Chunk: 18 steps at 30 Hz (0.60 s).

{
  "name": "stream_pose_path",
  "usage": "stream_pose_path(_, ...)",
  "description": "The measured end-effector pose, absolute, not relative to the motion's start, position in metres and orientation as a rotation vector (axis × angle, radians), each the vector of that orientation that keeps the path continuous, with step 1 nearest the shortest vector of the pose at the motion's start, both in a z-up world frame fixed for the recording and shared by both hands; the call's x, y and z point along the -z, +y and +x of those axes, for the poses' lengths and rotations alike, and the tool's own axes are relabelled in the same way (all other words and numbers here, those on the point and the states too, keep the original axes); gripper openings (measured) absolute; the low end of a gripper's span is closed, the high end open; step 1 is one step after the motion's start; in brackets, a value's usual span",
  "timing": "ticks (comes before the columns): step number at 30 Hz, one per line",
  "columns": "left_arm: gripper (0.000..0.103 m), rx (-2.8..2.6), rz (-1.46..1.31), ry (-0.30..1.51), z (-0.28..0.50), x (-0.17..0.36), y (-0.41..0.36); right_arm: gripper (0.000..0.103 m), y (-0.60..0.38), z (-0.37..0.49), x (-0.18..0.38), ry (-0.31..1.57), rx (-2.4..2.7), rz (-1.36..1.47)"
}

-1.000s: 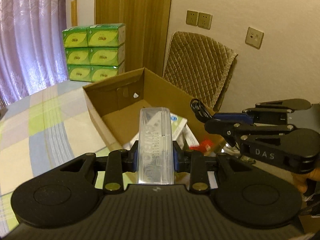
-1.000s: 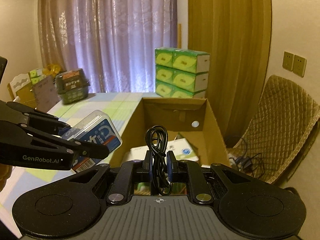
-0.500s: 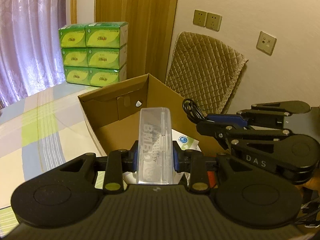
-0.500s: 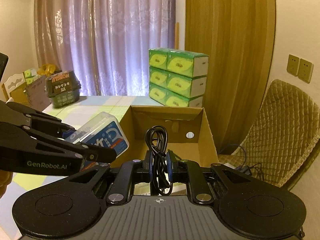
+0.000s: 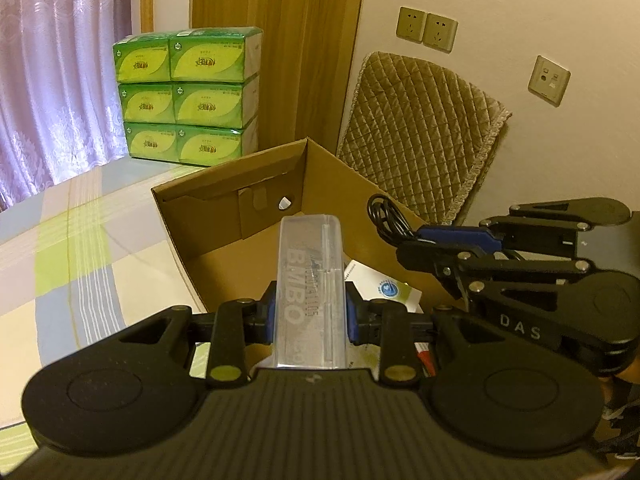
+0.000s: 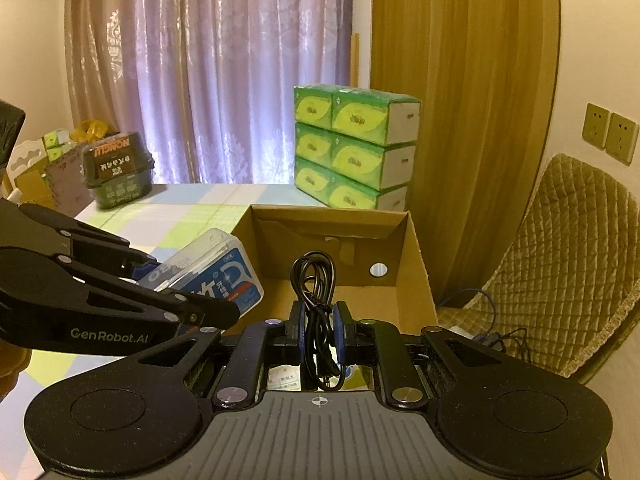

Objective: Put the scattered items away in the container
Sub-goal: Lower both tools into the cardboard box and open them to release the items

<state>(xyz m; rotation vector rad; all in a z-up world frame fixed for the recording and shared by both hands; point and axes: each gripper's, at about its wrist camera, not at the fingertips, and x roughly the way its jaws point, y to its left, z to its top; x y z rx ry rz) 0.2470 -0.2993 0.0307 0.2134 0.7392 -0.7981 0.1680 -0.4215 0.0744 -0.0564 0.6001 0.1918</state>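
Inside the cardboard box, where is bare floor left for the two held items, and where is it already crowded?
The open brown cardboard box has bare floor along its far wall, below the round hole. The near end is crowded: a white printed packet lies there. The left gripper holds a clear plastic case; the right gripper holds a coiled black cable.

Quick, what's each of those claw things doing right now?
Left gripper: closed on a clear plastic box.
Right gripper: closed on a coiled black cable.
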Motion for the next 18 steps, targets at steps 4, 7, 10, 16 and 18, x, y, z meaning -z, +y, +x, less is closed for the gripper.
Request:
stream_pose_path(4,0.026,0.8,0.214,0.739,0.251,-0.03,-0.302,0.016,-0.423,0.172,-0.072,0.606,-0.19,-0.061)
stream_pose_path(7,0.026,0.801,0.213,0.742,0.253,-0.029,-0.304,0.016,-0.425,0.176,-0.071,0.61,-0.19,-0.063)
stream_pose_path(10,0.026,0.797,0.208,0.747,0.257,-0.027,-0.306,0.016,-0.426,0.18,-0.07,0.612,-0.189,-0.065)
stream_pose_path(16,0.026,0.792,0.185,0.759,0.267,-0.023,-0.306,0.016,-0.428,0.186,-0.07,0.612,-0.187,-0.065)
stream_pose_path(18,0.026,0.789,0.182,0.759,0.269,-0.022,-0.307,0.016,-0.429,0.189,-0.07,0.611,-0.186,-0.062)
